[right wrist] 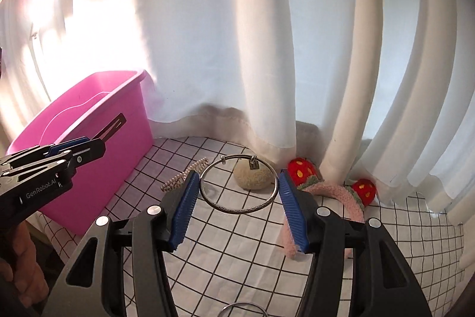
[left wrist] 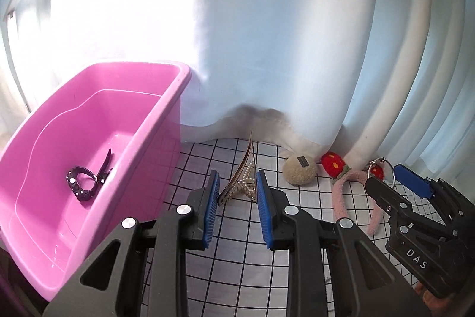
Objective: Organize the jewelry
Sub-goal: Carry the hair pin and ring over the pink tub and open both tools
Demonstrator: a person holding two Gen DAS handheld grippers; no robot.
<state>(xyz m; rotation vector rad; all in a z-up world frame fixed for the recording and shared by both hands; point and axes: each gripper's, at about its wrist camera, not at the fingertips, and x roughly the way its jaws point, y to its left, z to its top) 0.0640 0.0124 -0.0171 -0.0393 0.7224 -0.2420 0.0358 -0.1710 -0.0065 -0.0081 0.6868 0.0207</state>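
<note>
Nearest the left wrist camera, the left gripper (left wrist: 237, 177) has its fingers drawn in on a thin bronze hair clip (left wrist: 240, 162). The clip stands up off the checked cloth (left wrist: 237, 272), its near end against one blue pad. A pearl clip (left wrist: 248, 187) lies on the cloth just behind it. The pink bin (left wrist: 178, 73) sits beside this gripper and already holds a black bracelet (left wrist: 80, 183) and a dark clip (left wrist: 105, 167).

In the right wrist view, the right gripper (right wrist: 238, 177) has its fingers pinching a silver bangle (right wrist: 237, 208) across its width, clear of the cloth. A beige pouf (right wrist: 252, 176) and a strawberry headband (right wrist: 335, 192) lie beyond it by the curtain (right wrist: 207, 34).

The step in hand looks to be carrying both pieces to the bin. The hair clip is nearer and probably goes first: over the rim, then low inside before the fingers part. The bangle is smooth and caught at only two points, so it may swing. It is best kept level and let go close to the bin's floor.
</note>
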